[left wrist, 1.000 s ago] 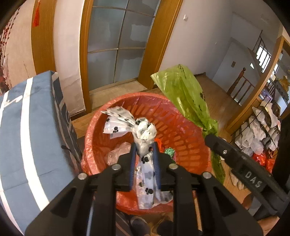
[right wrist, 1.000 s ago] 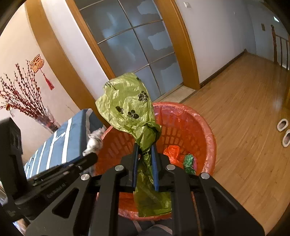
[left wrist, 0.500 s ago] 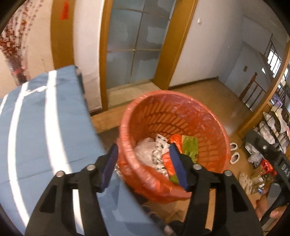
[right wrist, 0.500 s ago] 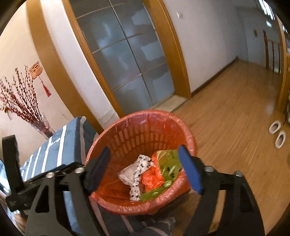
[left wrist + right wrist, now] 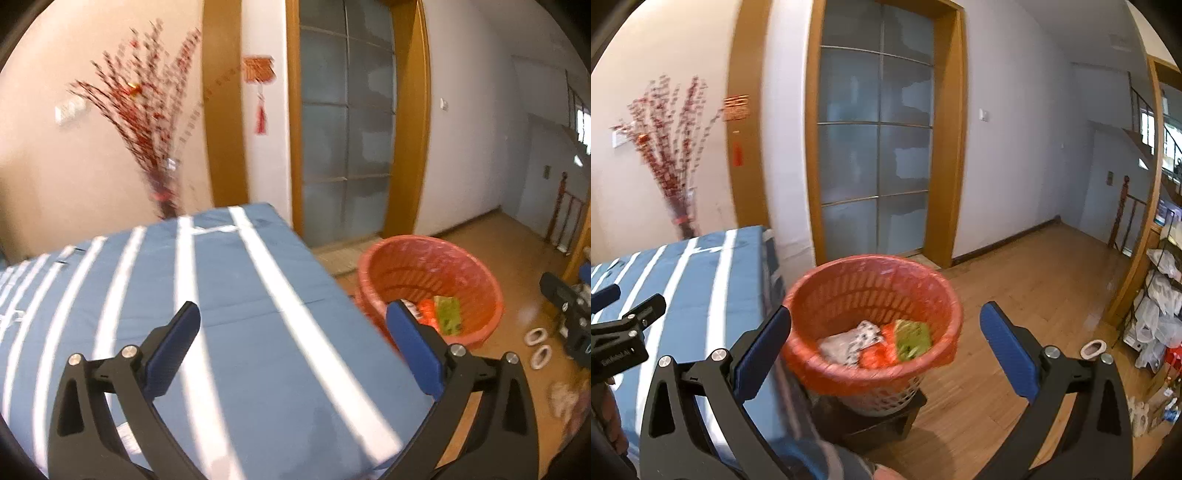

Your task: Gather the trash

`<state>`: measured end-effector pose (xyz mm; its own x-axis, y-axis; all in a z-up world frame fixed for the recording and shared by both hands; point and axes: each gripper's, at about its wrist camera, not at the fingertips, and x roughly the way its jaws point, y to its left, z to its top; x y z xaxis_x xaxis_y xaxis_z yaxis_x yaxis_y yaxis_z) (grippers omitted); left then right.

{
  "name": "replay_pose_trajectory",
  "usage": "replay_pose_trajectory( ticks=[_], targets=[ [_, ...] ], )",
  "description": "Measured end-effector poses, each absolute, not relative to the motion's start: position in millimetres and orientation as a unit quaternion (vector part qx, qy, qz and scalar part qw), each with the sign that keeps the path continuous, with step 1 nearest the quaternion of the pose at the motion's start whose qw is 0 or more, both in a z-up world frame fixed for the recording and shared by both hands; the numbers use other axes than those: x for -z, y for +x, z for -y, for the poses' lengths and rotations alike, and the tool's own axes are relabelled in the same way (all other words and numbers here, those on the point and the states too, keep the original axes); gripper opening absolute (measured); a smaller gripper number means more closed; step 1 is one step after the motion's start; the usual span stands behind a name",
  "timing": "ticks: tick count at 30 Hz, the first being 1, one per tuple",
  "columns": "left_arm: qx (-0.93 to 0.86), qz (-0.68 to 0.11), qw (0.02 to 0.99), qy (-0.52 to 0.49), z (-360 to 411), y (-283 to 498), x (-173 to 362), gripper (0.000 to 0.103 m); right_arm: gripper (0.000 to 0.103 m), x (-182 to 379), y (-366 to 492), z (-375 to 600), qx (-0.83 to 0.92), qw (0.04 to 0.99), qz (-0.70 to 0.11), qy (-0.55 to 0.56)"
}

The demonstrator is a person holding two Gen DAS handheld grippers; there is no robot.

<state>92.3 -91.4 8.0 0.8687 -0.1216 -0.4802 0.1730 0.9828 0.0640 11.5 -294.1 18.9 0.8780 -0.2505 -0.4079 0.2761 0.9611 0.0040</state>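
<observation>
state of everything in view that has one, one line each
left gripper: open, empty, over the striped mattress
right gripper: open, empty, facing the bin
orange trash bin: upright, lined, partly filled
white paw-print bag: in the bin
green bag: in the bin
glass door: shut

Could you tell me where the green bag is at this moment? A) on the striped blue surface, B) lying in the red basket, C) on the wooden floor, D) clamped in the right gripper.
B: the green bag lies in the red basket among other trash, while the right gripper is open and empty.
</observation>
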Motion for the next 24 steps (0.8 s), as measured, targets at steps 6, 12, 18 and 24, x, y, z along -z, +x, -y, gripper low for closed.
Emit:
replay_pose_trajectory(
  ticks=[6, 12, 18, 24],
  targets=[
    [0.052, -0.222, 0.971, 0.067, 73.2, 48.5, -7.8, 0.099, 0.101, -15.4, -13.4, 266.3, 0.139, 0.97, -0.198, 0.027],
    [0.041, -0.225, 0.972, 0.046, 54.6, 22.3, -6.8, 0.099, 0.101, -14.9, -29.7, 248.3, 0.147, 0.97, -0.194, 0.022],
    [0.024, -0.223, 0.974, 0.038, 40.9, 3.9, -2.7, 0.099, 0.101, -11.8, -39.8, 241.7, 0.135, 0.969, -0.205, 0.025],
    [0.015, -0.229, 0.973, 0.031, 33.1, -7.9, 5.3, 0.099, 0.101, -5.1, -49.8, 238.7, 0.133, 0.967, -0.213, 0.029]
  ],
)
